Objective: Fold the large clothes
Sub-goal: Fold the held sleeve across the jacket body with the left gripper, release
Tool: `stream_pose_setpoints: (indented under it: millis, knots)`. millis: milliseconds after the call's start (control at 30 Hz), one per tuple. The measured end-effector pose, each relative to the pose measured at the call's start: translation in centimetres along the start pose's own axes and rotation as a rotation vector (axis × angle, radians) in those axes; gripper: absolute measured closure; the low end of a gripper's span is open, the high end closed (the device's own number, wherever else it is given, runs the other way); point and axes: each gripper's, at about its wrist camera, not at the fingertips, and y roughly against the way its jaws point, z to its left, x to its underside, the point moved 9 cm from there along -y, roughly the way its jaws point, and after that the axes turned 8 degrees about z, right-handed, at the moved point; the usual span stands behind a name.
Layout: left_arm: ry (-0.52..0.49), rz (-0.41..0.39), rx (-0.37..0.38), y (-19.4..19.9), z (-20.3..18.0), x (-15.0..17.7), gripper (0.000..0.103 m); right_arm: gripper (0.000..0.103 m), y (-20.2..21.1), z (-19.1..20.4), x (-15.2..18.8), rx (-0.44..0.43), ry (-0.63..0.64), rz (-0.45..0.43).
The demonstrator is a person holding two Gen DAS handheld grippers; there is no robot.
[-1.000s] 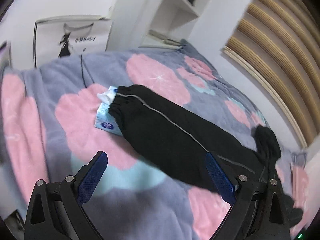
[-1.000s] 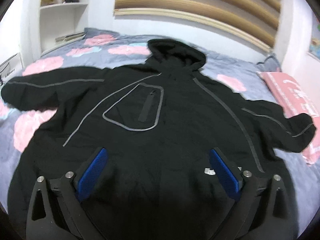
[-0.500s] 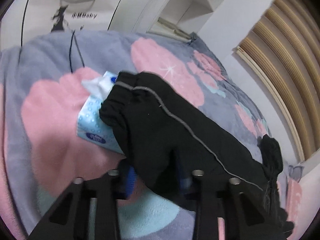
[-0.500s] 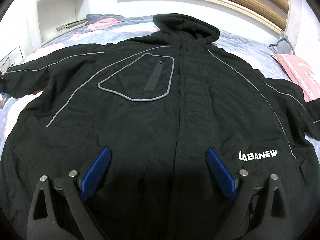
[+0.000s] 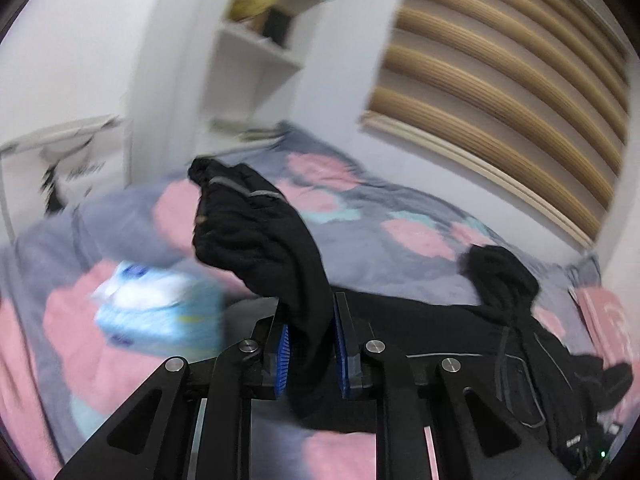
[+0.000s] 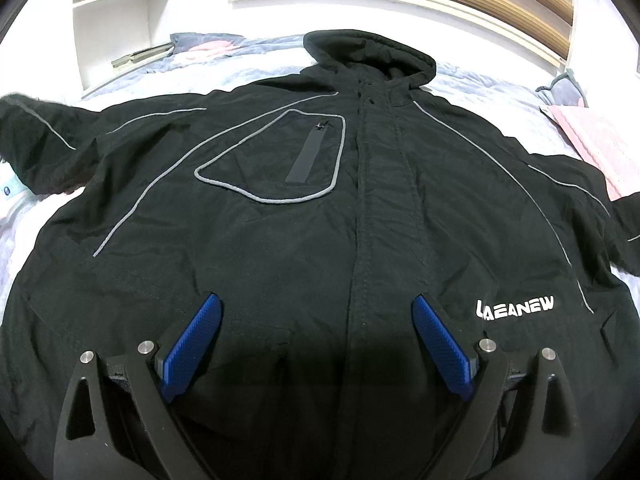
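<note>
A large black hooded jacket with grey piping lies front up on the bed, hood at the far end. My left gripper is shut on the jacket's sleeve and holds it lifted off the blanket, cuff hanging up and forward. The jacket body lies to the right in that view. My right gripper is open and empty, hovering just above the jacket's lower front, beside the white logo.
A blue tissue pack lies on the pink and grey floral blanket under the lifted sleeve. A pink pillow lies at the right. White shelves and a slatted headboard stand behind the bed.
My left gripper closed on the sleeve and lifted it off the tissue pack, swinging right. My right gripper moved closer over the jacket front, still open.
</note>
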Motion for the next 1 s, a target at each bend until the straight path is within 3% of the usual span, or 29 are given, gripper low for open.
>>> stream_pose_setpoints:
  millis: [167,367,467,600,700,833,1000]
  knots:
    - [-0.16,-0.014,0.079,0.1,-9.8,-0.4,0.088,0.006,0.4,-0.5,-0.2,-0.016,-0.029,-0.007]
    - [-0.331,0.019,0.211,-1.2,-22.1,1.7,0.088,0.006,3.1,-2.3,-1.2,-0.005,-0.067,-0.038]
    - [-0.407,0.067,0.27,-2.7,-28.3,4.1,0.088,0.006,5.1,-4.0,-1.9,0.026,-0.082,-0.066]
    - [-0.452,0.212,0.34,-7.0,-34.4,9.5,0.088,0.006,6.1,-7.2,-2.0,0.065,-0.132,-0.051]
    - [-0.483,0.321,0.309,-10.8,-36.7,14.2,0.088,0.006,5.6,-9.4,-1.5,0.08,-0.169,-0.022]
    - [-0.469,0.491,0.277,-15.3,-36.6,19.8,0.086,0.006,3.6,-11.5,-0.2,0.104,-0.194,0.069]
    - [-0.496,0.514,0.262,-15.6,-37.6,21.0,0.08,0.006,1.7,-13.1,1.2,0.095,-0.223,0.156]
